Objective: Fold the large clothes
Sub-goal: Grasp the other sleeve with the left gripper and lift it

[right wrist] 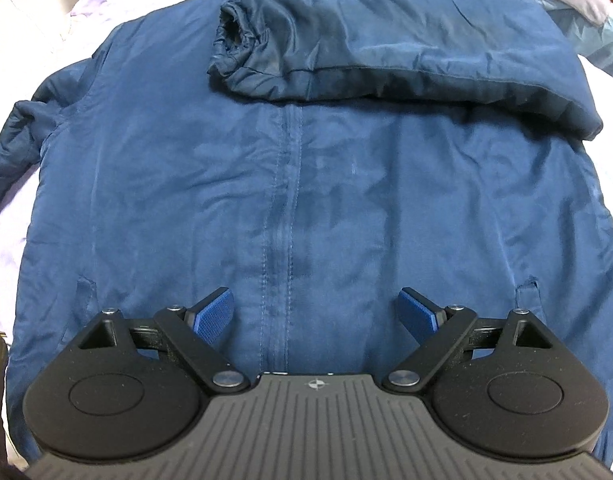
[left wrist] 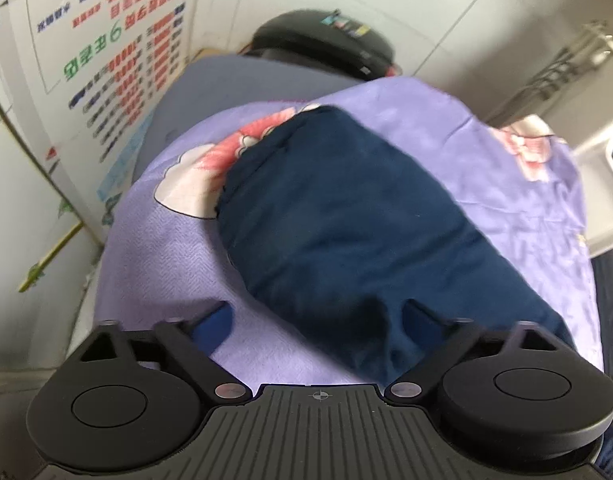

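Note:
A navy blue jacket (right wrist: 306, 184) lies flat, front up, on a purple flowered sheet. One sleeve (right wrist: 386, 60) is folded across the chest, its cuff near the zipper line. The other sleeve (left wrist: 338, 216) lies stretched out on the sheet in the left wrist view. My left gripper (left wrist: 318, 316) is open, its jaws wide apart just above the near end of that sleeve. My right gripper (right wrist: 316, 308) is open and empty, hovering over the jacket's lower front astride the zipper (right wrist: 284, 216).
The purple sheet (left wrist: 166, 264) covers the work surface. A printed poster board (left wrist: 106, 60) stands at the left. A dark helmet-like object (left wrist: 326, 40) sits beyond the sheet. A white unit (left wrist: 602, 184) stands at the right edge.

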